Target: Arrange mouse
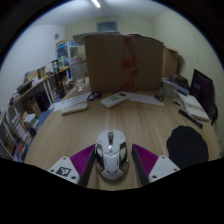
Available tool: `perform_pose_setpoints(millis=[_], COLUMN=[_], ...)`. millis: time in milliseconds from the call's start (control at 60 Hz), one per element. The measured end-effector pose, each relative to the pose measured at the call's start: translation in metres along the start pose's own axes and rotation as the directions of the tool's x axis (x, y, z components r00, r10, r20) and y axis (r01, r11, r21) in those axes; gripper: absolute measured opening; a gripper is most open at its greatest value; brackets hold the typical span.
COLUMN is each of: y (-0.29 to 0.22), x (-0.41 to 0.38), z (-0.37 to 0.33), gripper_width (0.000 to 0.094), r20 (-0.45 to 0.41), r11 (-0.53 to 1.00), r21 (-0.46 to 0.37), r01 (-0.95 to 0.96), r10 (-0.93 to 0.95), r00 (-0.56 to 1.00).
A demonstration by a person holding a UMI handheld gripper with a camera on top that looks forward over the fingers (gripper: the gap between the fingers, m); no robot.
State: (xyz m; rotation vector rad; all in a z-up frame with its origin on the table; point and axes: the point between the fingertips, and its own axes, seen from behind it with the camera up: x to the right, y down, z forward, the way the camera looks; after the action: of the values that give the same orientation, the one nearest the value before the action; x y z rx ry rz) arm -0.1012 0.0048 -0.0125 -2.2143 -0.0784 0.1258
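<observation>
Bare table (140, 120) lies ahead of the mouse (112, 155); a keyboard (114, 100), perhaps, and cardboard box (120, 62) block beyond.

An office: wooden desk (100, 125), keyboards (114, 99), bookshelves (22, 115).

The gripper (111, 166) is showing as two stubby fingers (70, 167), each one white on its outer shell and angular at the tip. On the inner face of each finger a magenta pad (146, 156) is showing (a flat, slanted strip, brighter than the shell around it). The white shells are looking smooth and blocky. Any screws or markings on them are too small to tell.
</observation>
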Motion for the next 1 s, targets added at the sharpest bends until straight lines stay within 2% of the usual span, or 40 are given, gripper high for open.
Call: perform_pose_setpoints(millis=[17,50,67,183,283,300,333,350,367,417,550,633,750,867,1000], y=[0.002,0.002,0.004,0.004,0.006,0.006,0.005,0.005,0.005,-0.002,-0.074,-0.130,-0.166,-0.142,-0.059], x=[-0.002,-0.002,-0.001,0.001,0.001,0.001,0.001,0.001,0.000,-0.007,-0.012,0.025,0.107,0.193,0.241], z=[0.000,0.001,0.001,0.002,-0.001,0.000,0.000,-0.001,-0.002,-0.008,-0.053,-0.091,-0.127,-0.119,-0.082], gripper_width=[0.0768,0.0600,0.0556,0.0494,0.0440,0.0403,0.0398,0.0438,0.0376,0.0370,0.0371,0.0370,0.0369,0.0368,0.0370], r20=[-0.001,-0.011,-0.019,-0.064,-0.070,-0.073,-0.080,-0.085,-0.089,-0.083,-0.063,-0.092,-0.154,-0.197,-0.126], r11=[1.000,0.999,0.998,1.000,0.998,0.997,0.995,0.994,0.993,0.994,0.999,0.990,0.978,0.986,0.999], r21=[-0.005,-0.003,-0.006,-0.010,-0.057,-0.064,-0.081,-0.088,-0.094,-0.102,0.022,0.131,0.207,0.165,0.021], r01=[0.016,0.053,0.066,0.007,-0.032,-0.041,-0.063,-0.070,-0.072,-0.047,-0.041,-0.043,-0.014,0.025,-0.029], r10=[-0.016,-0.053,-0.066,-0.008,0.028,0.037,0.057,0.063,0.063,0.039,0.043,0.056,0.046,0.008,0.032], r00=[1.000,0.999,0.998,0.998,0.997,0.997,0.995,0.994,0.994,0.996,0.997,0.994,0.987,0.980,0.992])
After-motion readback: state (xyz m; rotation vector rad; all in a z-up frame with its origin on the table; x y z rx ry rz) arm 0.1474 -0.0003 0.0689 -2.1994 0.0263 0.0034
